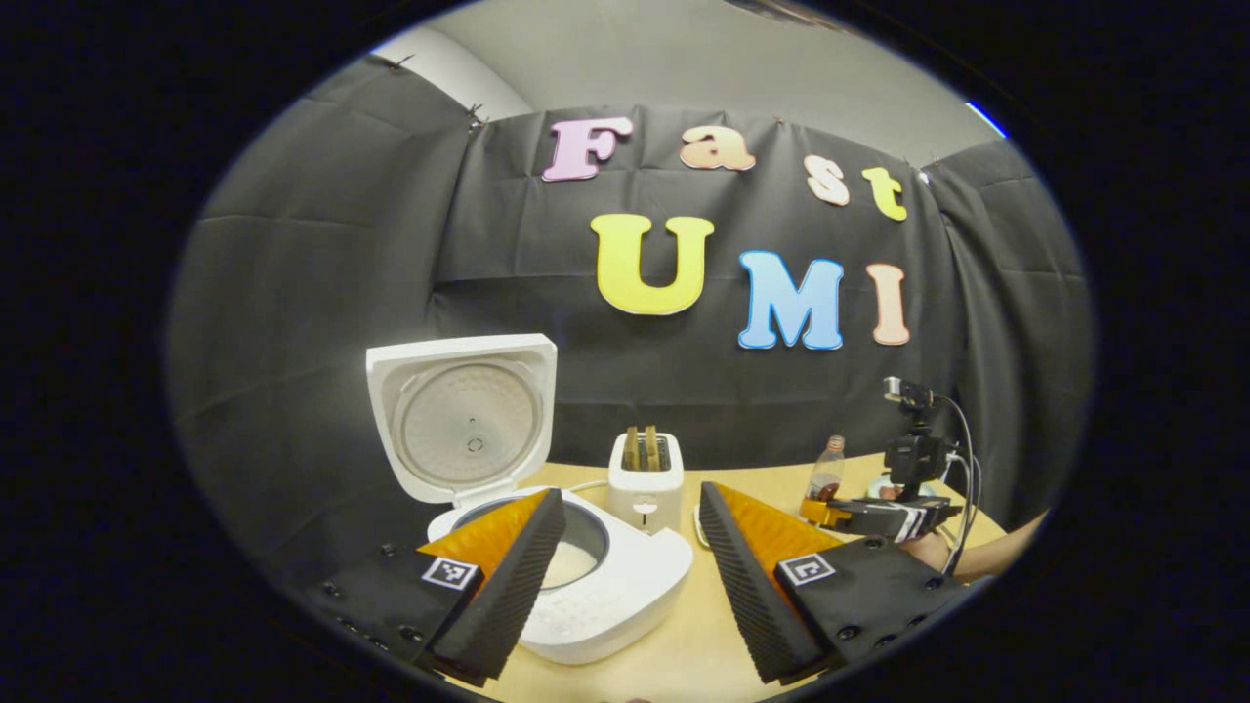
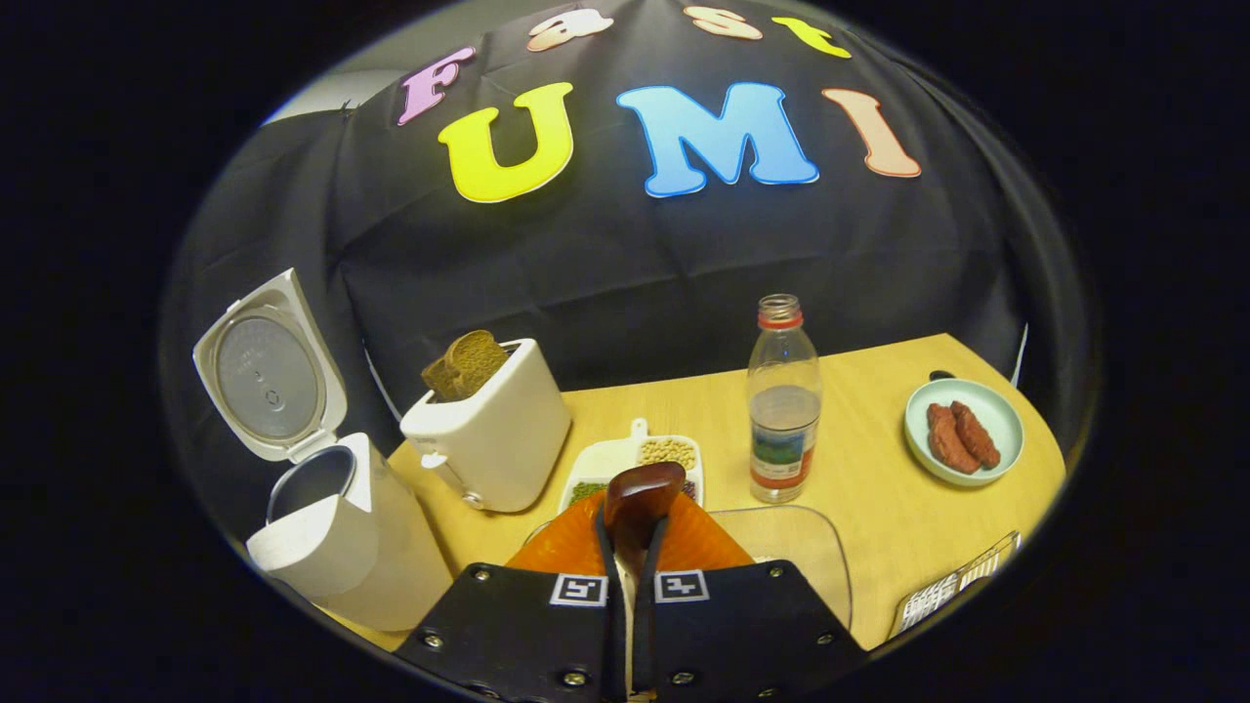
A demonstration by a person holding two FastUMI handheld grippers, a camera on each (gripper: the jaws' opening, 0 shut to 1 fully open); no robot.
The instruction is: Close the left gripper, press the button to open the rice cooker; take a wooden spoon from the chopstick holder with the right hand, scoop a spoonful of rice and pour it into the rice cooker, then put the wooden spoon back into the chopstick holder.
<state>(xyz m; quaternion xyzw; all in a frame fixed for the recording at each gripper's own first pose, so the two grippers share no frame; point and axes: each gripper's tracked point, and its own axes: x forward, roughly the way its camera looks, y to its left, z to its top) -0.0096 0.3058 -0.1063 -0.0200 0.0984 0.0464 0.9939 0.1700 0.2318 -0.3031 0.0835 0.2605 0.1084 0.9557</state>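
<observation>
- Far left on the surface [image 2: 879, 508], the rice cooker [image 2: 332, 532] stands with its lid [image 2: 269, 366] swung up and back; in the left gripper view, white rice [image 1: 566, 564] lies in the pot.
- The left gripper [image 1: 633, 571] hangs just in front of the cooker, its fingers spread wide apart and nothing between them.
- Next along, a white toaster [image 2: 493, 430] with brown bread poking out of its slots.
- Centre now: the right gripper [image 2: 633, 547] is clamped tight on the wooden spoon [image 2: 640, 498], dark bowl end poking up past the fingertips, above a clear tray [image 2: 796, 547].
- Behind it, a divided dish of beans [image 2: 635, 459].
- Then a plastic bottle [image 2: 783, 400], upright.
- Far right, a pale plate with two sausages [image 2: 962, 434].
</observation>
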